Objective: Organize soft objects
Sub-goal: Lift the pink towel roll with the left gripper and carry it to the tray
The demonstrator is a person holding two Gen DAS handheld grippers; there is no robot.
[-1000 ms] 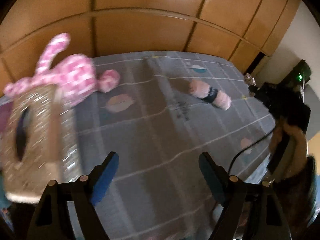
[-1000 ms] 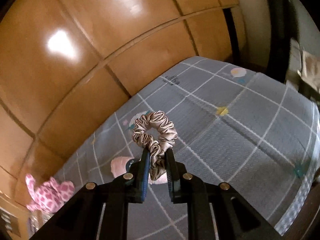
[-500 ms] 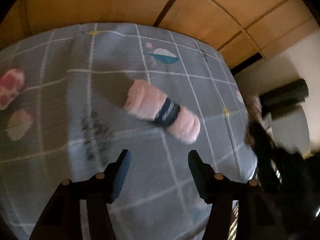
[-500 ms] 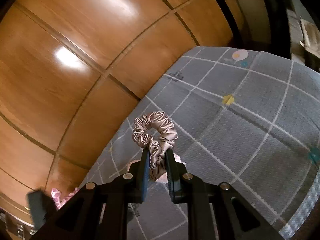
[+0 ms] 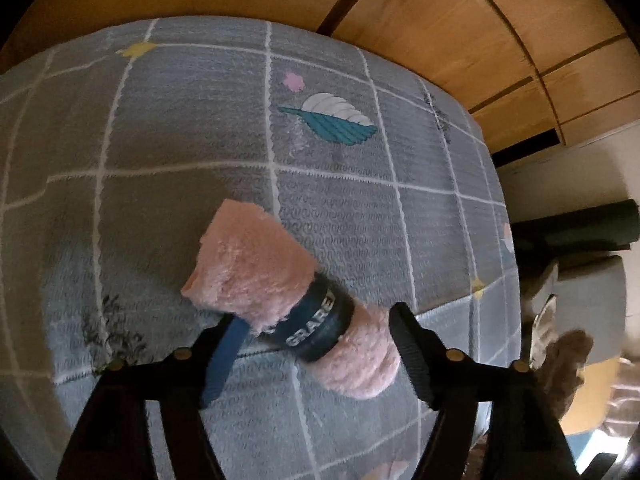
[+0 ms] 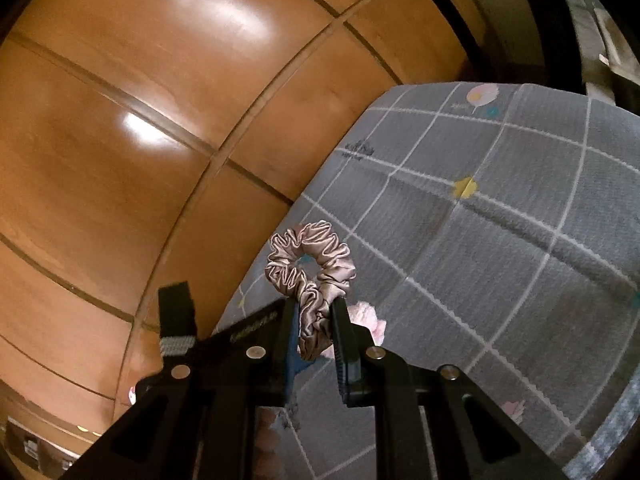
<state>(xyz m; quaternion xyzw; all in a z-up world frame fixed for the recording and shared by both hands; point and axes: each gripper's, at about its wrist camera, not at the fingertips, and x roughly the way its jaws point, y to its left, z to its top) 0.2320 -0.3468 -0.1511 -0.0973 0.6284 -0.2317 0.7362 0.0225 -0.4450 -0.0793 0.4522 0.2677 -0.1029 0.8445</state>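
A rolled pink fluffy towel (image 5: 256,264) with a dark blue band (image 5: 320,320) lies on the grey checked bedcover (image 5: 168,128). My left gripper (image 5: 316,344) points down over it, its jaws opening, with the banded middle of the roll between the fingers. The left finger (image 5: 224,352) sits at the roll's underside, and the right finger (image 5: 404,340) stands just beside its near end. My right gripper (image 6: 316,320) is shut on a beige satin scrunchie (image 6: 312,264), held in the air above the bedcover (image 6: 500,208). A bit of the pink towel (image 6: 368,316) shows behind it.
Glossy wooden wardrobe panels (image 6: 160,120) run along the bed's far side. The bed's right edge (image 5: 500,240) drops off to a dark rolled mat (image 5: 580,228), a pale box and a brown furry thing (image 5: 568,352).
My left gripper swept right across the bed, away from the pink spotted plush, and came down over the towel roll. The right gripper kept the scrunchie and only tilted a little.
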